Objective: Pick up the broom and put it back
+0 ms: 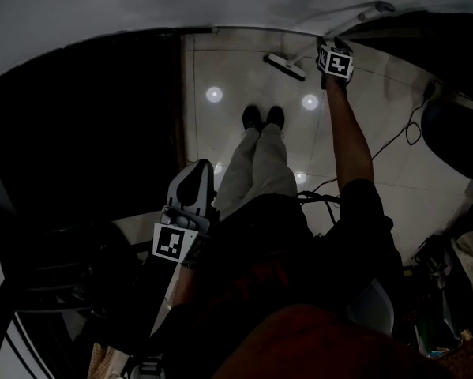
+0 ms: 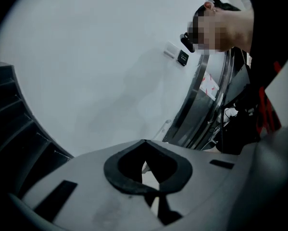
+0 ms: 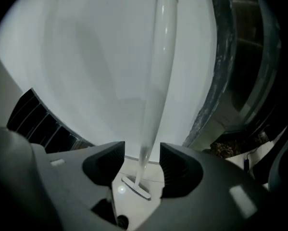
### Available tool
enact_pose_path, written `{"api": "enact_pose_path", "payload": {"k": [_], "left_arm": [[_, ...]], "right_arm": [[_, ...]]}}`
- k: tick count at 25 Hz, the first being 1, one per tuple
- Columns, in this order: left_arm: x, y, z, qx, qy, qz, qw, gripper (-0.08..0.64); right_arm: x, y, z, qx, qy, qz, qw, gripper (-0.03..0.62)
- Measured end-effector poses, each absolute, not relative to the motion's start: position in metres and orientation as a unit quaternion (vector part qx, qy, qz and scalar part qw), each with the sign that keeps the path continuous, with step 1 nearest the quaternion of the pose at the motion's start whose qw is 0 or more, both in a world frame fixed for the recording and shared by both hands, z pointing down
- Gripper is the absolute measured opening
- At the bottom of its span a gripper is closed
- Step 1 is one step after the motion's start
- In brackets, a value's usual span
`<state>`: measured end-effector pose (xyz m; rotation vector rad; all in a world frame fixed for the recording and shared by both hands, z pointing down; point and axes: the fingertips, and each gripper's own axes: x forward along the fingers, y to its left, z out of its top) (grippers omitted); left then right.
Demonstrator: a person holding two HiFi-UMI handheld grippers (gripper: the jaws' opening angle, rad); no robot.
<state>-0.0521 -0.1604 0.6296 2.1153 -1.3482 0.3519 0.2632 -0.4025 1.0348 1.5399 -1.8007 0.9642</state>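
The broom has a long white handle (image 1: 354,20) and a flat white head (image 1: 287,66) resting on the tiled floor, and it leans against the white wall. My right gripper (image 1: 335,60) is reached out at the handle. In the right gripper view the handle (image 3: 158,81) runs between the right gripper's (image 3: 142,160) open jaws with a gap on each side, and the broom head (image 3: 136,186) lies below on the floor. My left gripper (image 1: 190,192) hangs near my left hip. Its jaws (image 2: 144,146) are shut with nothing in them.
Dark furniture (image 1: 86,148) fills the left side. My shoes (image 1: 264,117) stand on the pale tiles just short of the broom head. A black cable (image 1: 394,136) trails over the floor at right. A metal door frame (image 2: 201,100) rises beside the white wall (image 2: 86,57).
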Motion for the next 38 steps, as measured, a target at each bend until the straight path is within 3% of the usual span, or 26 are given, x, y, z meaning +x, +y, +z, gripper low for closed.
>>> {"api": "enact_pose_path", "payload": {"k": [2, 3, 4, 9, 18, 22, 33, 38], "left_arm": [[-0.061, -0.16, 0.635, 0.788, -0.518, 0.131, 0.305, 0.005], [-0.065, -0.159, 0.637, 0.786, -0.522, 0.132, 0.306, 0.005], [-0.068, -0.159, 0.639, 0.785, -0.523, 0.133, 0.305, 0.005], [-0.073, -0.166, 0.635, 0.789, -0.52, 0.125, 0.302, 0.005], [-0.095, -0.183, 0.59, 0.818, -0.503, 0.089, 0.265, 0.005], [-0.108, -0.202, 0.556, 0.842, -0.487, 0.063, 0.226, 0.005], [-0.1, -0.229, 0.47, 0.881, -0.449, 0.018, 0.149, 0.005], [-0.077, -0.255, 0.471, 0.899, -0.422, -0.003, 0.119, 0.005]], "right_arm": [[0.261, -0.408, 1.047, 0.571, -0.671, 0.363, 0.304, 0.195], [0.259, -0.409, 1.05, 0.569, -0.671, 0.359, 0.311, 0.115], [0.256, -0.409, 1.051, 0.567, -0.673, 0.356, 0.314, 0.098], [0.212, -0.382, 1.033, 0.528, -0.716, 0.326, 0.319, 0.087], [0.122, -0.297, 0.895, 0.474, -0.785, 0.171, 0.36, 0.086], [0.114, -0.304, 0.781, 0.507, -0.793, 0.117, 0.317, 0.086], [0.109, -0.264, 0.522, 0.529, -0.836, 0.089, 0.114, 0.08], [0.101, -0.258, 0.472, 0.51, -0.857, 0.032, 0.057, 0.08]]}}
